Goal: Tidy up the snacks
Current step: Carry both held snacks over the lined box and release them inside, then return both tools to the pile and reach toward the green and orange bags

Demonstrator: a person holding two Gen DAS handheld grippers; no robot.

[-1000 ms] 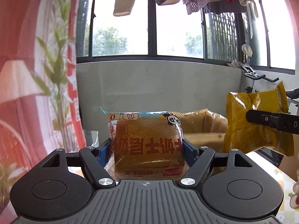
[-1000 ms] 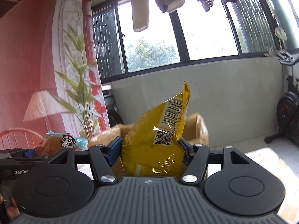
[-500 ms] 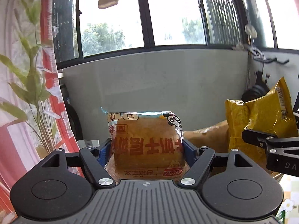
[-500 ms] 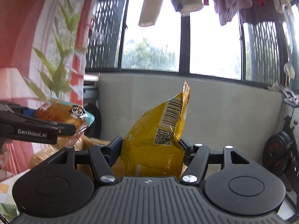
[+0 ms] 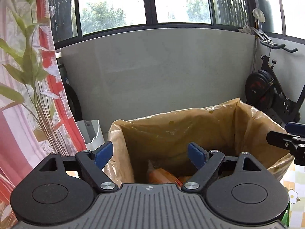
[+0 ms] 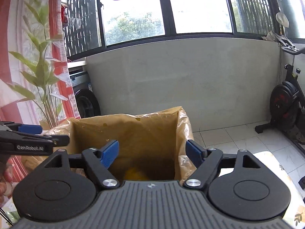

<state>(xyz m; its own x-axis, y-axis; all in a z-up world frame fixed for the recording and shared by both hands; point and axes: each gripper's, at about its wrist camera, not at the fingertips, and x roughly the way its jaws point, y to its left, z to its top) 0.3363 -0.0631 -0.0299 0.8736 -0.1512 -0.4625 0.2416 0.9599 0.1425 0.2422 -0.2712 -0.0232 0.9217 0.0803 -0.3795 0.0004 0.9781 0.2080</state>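
Observation:
A box lined with a yellowish-brown plastic bag stands open in front of both grippers. My left gripper hovers over its mouth, its jaws opening with nothing between them. The orange bread pack lies down inside the bag, just past the left gripper's body. My right gripper is over the same bag, its jaws also opening and empty. The yellow chip bag rests at the bottom. Each gripper shows at the edge of the other's view.
A grey half-wall under large windows runs behind the box. An exercise bike stands on the tiled floor at right. A red patterned curtain hangs at left, with a white bin beside it. A floral tablecloth shows at right.
Both grippers moved forward over the lined box and let go. The bread pack dropped from the left gripper and the chip bag from the right, and both now lie inside the bag.

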